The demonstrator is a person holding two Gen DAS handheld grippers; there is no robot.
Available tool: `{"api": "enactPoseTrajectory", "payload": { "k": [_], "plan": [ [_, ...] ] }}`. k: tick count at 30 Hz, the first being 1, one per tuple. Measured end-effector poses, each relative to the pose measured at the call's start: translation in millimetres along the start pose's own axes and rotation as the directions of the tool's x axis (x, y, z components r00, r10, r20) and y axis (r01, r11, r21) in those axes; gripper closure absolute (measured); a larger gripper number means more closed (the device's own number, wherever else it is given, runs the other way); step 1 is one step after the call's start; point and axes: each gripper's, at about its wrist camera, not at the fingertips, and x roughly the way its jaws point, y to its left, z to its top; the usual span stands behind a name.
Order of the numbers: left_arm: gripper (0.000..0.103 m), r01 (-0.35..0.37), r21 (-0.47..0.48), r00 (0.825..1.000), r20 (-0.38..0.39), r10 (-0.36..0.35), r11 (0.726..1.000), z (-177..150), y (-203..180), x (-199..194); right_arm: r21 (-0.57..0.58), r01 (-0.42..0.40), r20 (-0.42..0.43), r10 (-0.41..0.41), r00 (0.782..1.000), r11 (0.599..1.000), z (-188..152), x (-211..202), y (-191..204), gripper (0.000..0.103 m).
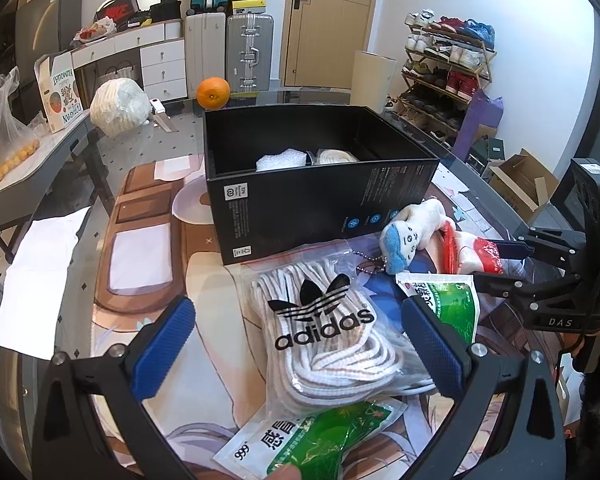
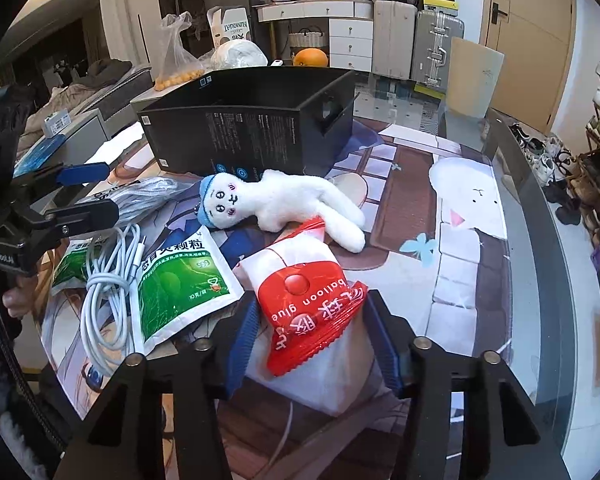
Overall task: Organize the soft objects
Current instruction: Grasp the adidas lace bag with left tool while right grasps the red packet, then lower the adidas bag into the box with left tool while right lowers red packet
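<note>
My right hand-held gripper (image 2: 314, 344) straddles the balloon-glue packet (image 2: 312, 312) mid-worktop, jaws closing on its sides, its long axis running toward the black box (image 2: 236, 136), while my left hand-held gripper (image 1: 300, 344) hangs open over the laces bag (image 1: 320, 320).

Plush toy (image 2: 284, 200) fuzzy cloth; balloon glue packet (image 2: 312, 312) glossy plastic; box (image 1: 320, 184) matt black card; bench (image 2: 540, 280) glass.

Our right gripper (image 2: 314, 336) has its blue pads on either side of the red balloon glue packet (image 2: 308, 312); beyond it the white plush (image 2: 284, 204) lies before the black box (image 2: 252, 132).
</note>
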Motion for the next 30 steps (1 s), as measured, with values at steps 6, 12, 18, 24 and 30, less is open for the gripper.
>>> {"api": "enactPoseTrajectory", "payload": {
  "k": [6, 12, 18, 24, 30],
  "plan": [
    [0.000, 0.005, -0.006, 1.000, -0.007, -0.005, 1.000, -1, 1, 0, -0.003, -0.008, 0.000, 0.008, 1.000, 1.000, -4, -5, -1, 0.056],
    [0.000, 0.020, -0.048, 0.999, -0.036, -0.022, 0.999, 2, 5, 4, -0.006, -0.006, -0.002, 0.006, 1.000, 1.000, -8, -12, -2, 0.056],
    [0.002, 0.063, -0.065, 0.996, -0.055, -0.066, 0.996, 4, 3, 6, 0.003, -0.004, 0.026, 0.004, 1.000, 1.000, -8, -24, -4, 0.056],
    [0.029, 0.059, -0.067, 0.994, -0.083, -0.064, 0.996, 4, 0, 13, 0.010, -0.007, 0.056, 0.006, 0.998, 1.000, -6, -32, -2, 0.056],
    [0.061, 0.037, -0.056, 0.997, -0.065, -0.041, 0.998, 1, -4, 9, 0.006, -0.004, 0.060, 0.004, 0.998, 1.000, -5, -33, 1, 0.056]
  ]
}}
